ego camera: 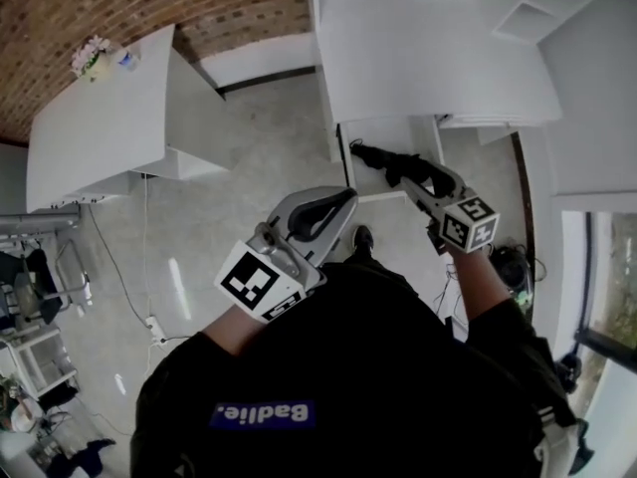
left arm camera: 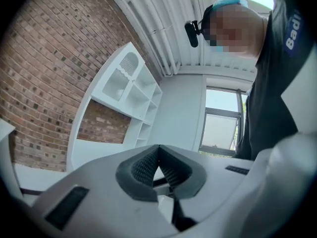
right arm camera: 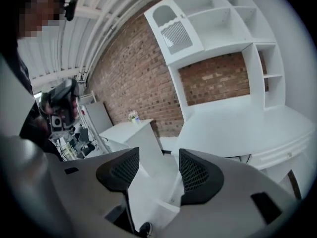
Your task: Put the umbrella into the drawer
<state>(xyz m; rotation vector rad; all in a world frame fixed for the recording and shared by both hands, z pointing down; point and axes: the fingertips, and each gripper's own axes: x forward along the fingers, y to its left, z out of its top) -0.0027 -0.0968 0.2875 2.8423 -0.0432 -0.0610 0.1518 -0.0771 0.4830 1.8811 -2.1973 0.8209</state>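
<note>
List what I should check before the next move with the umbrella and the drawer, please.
1. Right claw open and empty: ok.
2. Left claw shut, nothing between its tips: ok.
3. Umbrella lying in the drawer: ok.
4. Umbrella wholly inside the drawer: cannot tell, the right claw covers one end in the head view.
5. Drawer pushed closed: not ok, it stands open.

The brick wall (ego camera: 119,8) is showing a rough, matt face. The white desk (ego camera: 428,48) is looking smooth and matt, while the pale floor (ego camera: 249,147) is shining glossy. The right gripper (right arm camera: 159,167) is showing matt grey plastic and black mesh-textured pads (right arm camera: 195,175).
</note>
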